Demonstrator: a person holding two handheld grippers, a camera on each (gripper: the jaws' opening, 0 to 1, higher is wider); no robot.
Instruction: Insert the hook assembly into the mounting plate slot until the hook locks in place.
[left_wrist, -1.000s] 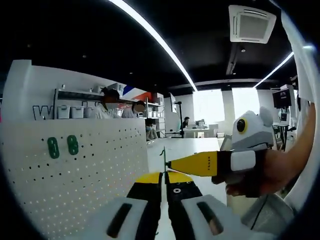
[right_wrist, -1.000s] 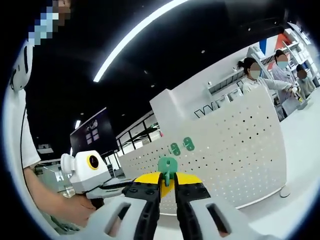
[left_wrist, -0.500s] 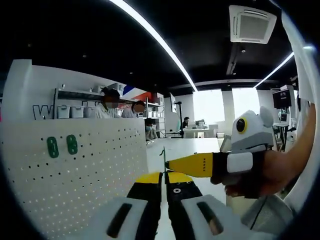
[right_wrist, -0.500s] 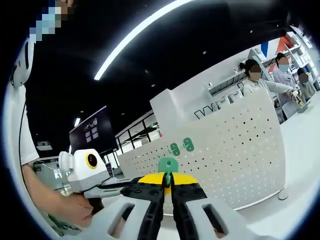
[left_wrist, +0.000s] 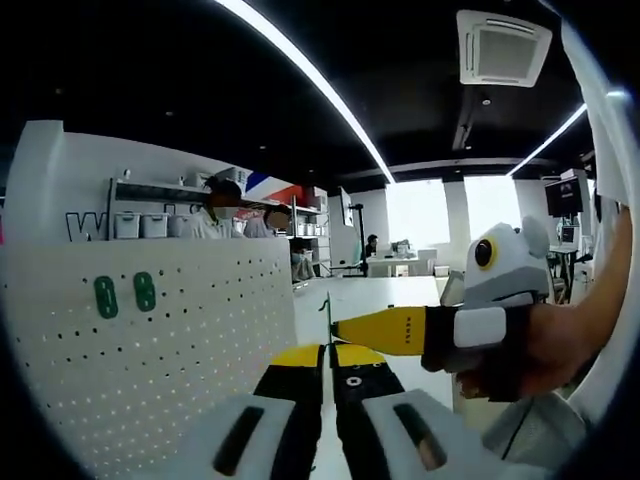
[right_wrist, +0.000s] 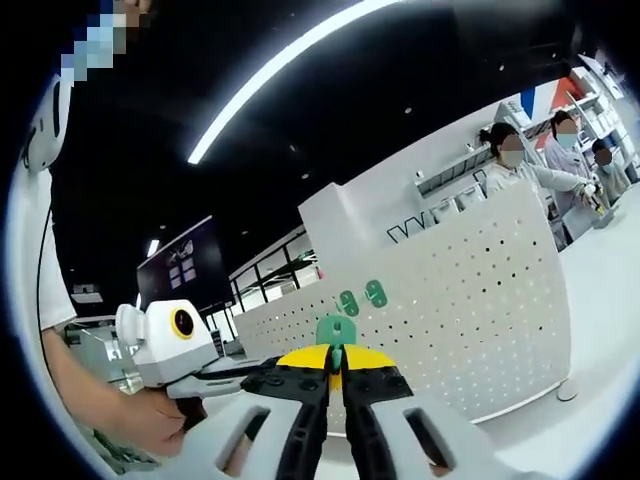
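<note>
We see the right tongs (right_wrist: 336, 362) now pinched tight on the green hook (right_wrist: 335, 330), their gap gone.

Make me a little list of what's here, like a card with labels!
Held piece: green hook, pinched in the right gripper
Right gripper: shut on the hook
Left gripper: jaws closed together; whether they also hold the hook is unclear
Board: white pegboard standing upright beyond the hook
Already on board: two green hooks, side by side
Gap: the held hook is not on the board yet
Background: people by shelves
</note>
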